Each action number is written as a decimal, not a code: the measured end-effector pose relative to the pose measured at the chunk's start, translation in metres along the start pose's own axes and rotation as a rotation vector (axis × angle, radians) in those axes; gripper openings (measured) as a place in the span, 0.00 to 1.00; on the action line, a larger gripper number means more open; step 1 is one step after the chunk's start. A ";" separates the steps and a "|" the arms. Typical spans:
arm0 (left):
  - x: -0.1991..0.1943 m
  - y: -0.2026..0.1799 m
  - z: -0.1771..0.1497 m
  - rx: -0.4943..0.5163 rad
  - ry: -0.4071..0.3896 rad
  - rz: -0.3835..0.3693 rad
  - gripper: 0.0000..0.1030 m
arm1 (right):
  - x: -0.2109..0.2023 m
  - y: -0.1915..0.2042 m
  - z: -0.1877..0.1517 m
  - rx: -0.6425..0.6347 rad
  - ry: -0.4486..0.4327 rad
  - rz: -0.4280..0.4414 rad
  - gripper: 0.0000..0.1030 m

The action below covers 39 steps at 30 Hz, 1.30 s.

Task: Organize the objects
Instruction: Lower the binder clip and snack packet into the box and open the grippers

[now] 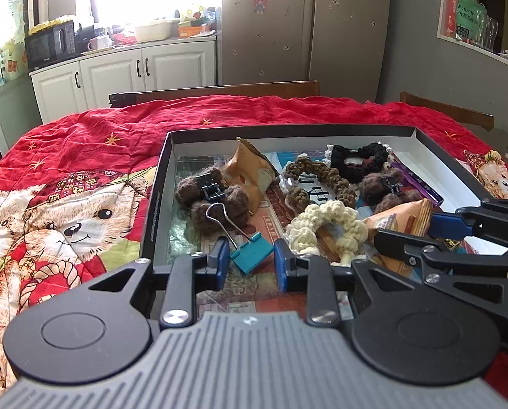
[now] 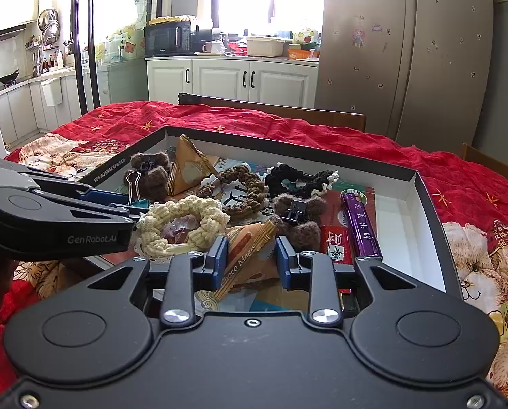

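**Both tongs low over the box of odds and ends**

Left tongs (image 1: pixel 248 266) hang at the lower middle of my left view, their blue pads on either side of a teal binder clip (image 1: pixel 252 255) whose wire handle sticks up toward the frame's centre. I cannot tell whether the pads press the clip or only stand beside it. My right tongs (image 2: pixel 252 262) sit at the lower middle of the right view with an orange Choco Magic snack packet (image 2: pixel 250 255) between their pads; the packet fills much of the gap, but whether it is pinched I cannot tell.

Largest in both views is the red quilt with teddy bears (image 1: pixel 83 156), spread under everything. On it lies the shallow black-rimmed box (image 1: pixel 288 131), white inside, filling the middle of each frame. Inside it, going down in size: a cream crocheted ring (image 2: pixel 185 221) just left of my right tongs; a brown braided ring (image 2: pixel 243 187) near the centre; a black crocheted scrunchie (image 2: pixel 298 179) toward the upper right; a tan pyramid packet (image 2: pixel 189 167) at the upper left, tilted. Two brown fuzzy hair claws follow, one (image 2: pixel 151 170) by the pyramid and one (image 2: pixel 296 214) right of centre. At the right lie a purple lighter (image 2: pixel 361 225) and a small red packet (image 2: pixel 335 245), side by side.
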<state>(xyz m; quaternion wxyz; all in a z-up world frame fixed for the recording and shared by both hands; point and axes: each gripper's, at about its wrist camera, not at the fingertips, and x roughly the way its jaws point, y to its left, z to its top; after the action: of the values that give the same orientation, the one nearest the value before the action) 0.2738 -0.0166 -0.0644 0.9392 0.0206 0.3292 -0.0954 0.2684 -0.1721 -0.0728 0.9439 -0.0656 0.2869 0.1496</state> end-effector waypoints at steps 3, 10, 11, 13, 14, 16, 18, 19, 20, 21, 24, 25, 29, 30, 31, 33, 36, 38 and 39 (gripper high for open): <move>0.000 0.000 0.000 -0.003 0.002 -0.002 0.37 | 0.000 0.000 0.000 0.001 0.000 0.000 0.29; -0.001 -0.001 0.000 0.012 0.000 0.005 0.38 | 0.000 -0.002 -0.001 0.011 0.000 -0.003 0.29; -0.002 -0.001 0.000 0.013 0.000 0.005 0.38 | 0.000 -0.002 -0.001 0.012 0.000 -0.003 0.30; -0.002 -0.001 -0.001 0.013 0.000 0.004 0.44 | 0.000 -0.002 -0.001 0.014 -0.002 -0.002 0.30; -0.002 -0.001 -0.001 0.014 -0.001 0.003 0.50 | 0.000 -0.002 -0.001 0.014 -0.002 -0.002 0.30; -0.003 -0.002 -0.001 0.019 -0.005 0.005 0.51 | -0.001 -0.002 -0.001 0.013 -0.009 -0.003 0.31; -0.005 -0.003 0.000 0.028 -0.010 0.005 0.53 | -0.003 -0.002 0.000 0.009 -0.014 -0.005 0.33; -0.006 -0.004 0.000 0.034 -0.014 0.008 0.53 | -0.003 -0.001 0.000 0.008 -0.017 -0.006 0.34; -0.007 -0.005 0.001 0.040 -0.017 0.010 0.54 | -0.004 -0.001 0.000 0.007 -0.019 -0.007 0.34; -0.008 -0.006 0.001 0.046 -0.020 0.011 0.55 | -0.005 -0.001 0.001 0.008 -0.021 -0.006 0.34; -0.011 -0.007 0.002 0.051 -0.025 0.013 0.59 | -0.006 -0.001 0.002 0.007 -0.023 -0.007 0.34; -0.012 -0.007 0.003 0.050 -0.027 0.014 0.59 | -0.007 -0.001 0.002 0.007 -0.024 -0.008 0.34; -0.015 -0.005 0.005 0.042 -0.034 0.022 0.63 | -0.010 -0.002 0.004 0.005 -0.031 -0.009 0.35; -0.016 -0.004 0.006 0.041 -0.035 0.022 0.63 | -0.011 -0.002 0.004 0.004 -0.033 -0.008 0.35; -0.017 -0.004 0.006 0.039 -0.036 0.023 0.64 | -0.013 -0.002 0.005 0.003 -0.035 -0.008 0.35; -0.020 -0.003 0.007 0.035 -0.040 0.027 0.65 | -0.015 -0.001 0.007 0.000 -0.038 -0.008 0.35; -0.024 -0.002 0.010 0.031 -0.049 0.034 0.67 | -0.020 0.000 0.009 -0.005 -0.044 -0.011 0.36; -0.028 -0.002 0.012 0.028 -0.055 0.038 0.68 | -0.023 0.000 0.010 -0.007 -0.048 -0.013 0.36; -0.029 -0.002 0.013 0.027 -0.058 0.042 0.70 | -0.024 0.000 0.011 -0.008 -0.050 -0.014 0.36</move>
<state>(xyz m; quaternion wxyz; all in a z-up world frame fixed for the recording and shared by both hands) 0.2589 -0.0148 -0.0359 0.9499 0.0377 0.2998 -0.0805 0.2550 -0.1757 -0.0500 0.9515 -0.0677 0.2622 0.1457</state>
